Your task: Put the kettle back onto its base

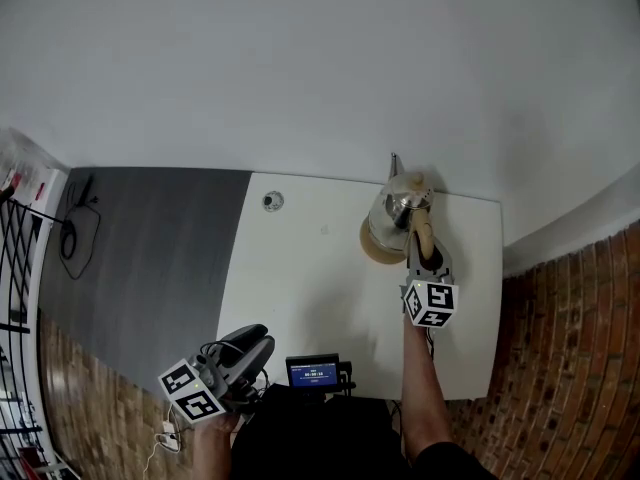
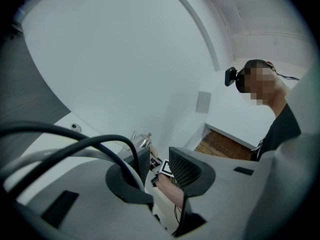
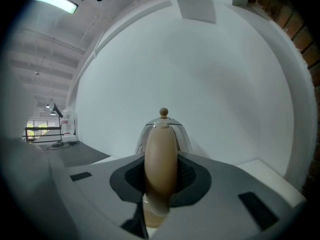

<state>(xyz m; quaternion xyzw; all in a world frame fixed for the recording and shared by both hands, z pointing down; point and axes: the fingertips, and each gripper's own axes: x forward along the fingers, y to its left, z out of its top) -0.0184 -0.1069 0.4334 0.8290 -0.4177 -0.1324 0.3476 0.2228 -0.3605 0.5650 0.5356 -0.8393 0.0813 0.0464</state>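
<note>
Right gripper (image 3: 161,174): your jaws are clamped on the kettle's (image 1: 398,206) tan handle (image 3: 160,154) | kettle over its round base (image 1: 374,245), far side of white table (image 1: 300,268) | left gripper (image 2: 160,163): jaws apart, empty.

Your widest room is the bare bench (image 1: 310,278) left of the kettle (image 1: 397,206). The wall (image 1: 320,78) stands close behind the kettle, and a small screen (image 1: 313,372) sits at the bench's near edge.
</note>
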